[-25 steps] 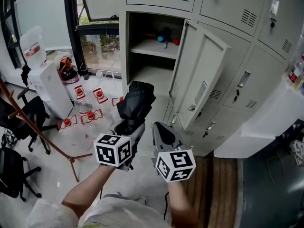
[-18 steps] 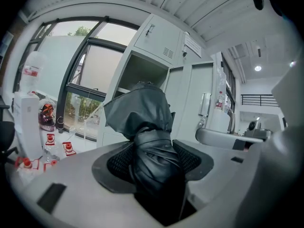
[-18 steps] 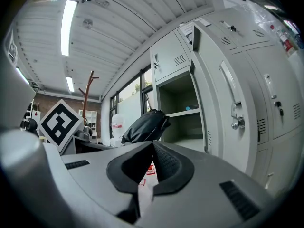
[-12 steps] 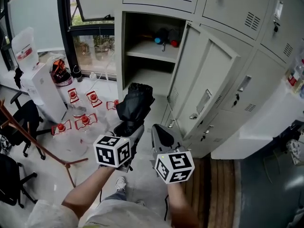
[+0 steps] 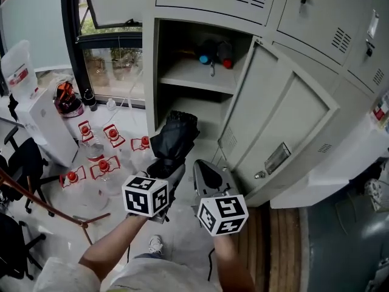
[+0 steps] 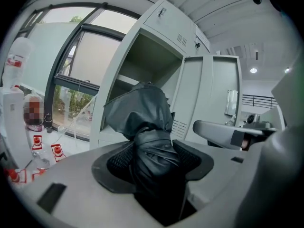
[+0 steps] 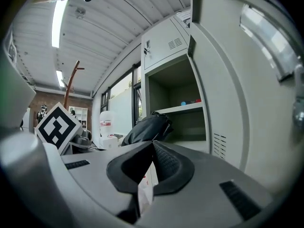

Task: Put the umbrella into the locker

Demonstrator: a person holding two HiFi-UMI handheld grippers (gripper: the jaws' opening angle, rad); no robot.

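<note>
Grey lockers cover the wall ahead, with a window to their left.

The left gripper has its jaws closed on the umbrella, a folded black one. The pads press its bundled cloth from both sides, and the loose top bulges above them (the left gripper view shows this plainly). The umbrella points up and forward at the open locker, with its top in front of the lower compartment. It looks to be just outside the opening, though the head view alone does not settle how far.

The right gripper is just beside the left one. Its jaws meet at the tips and nothing is between them.

To the right of both grippers the door stands swung wide. Inside the locker a shelf carries a few small things, one blue and one red among them; what they are is too small to tell.

On the pale floor left of the locker stand clear bottles with red caps. Farther left is a white water dispenser, then a black chair and the sloping leg of a wooden stand. A shoe shows between the person's forearms.
</note>
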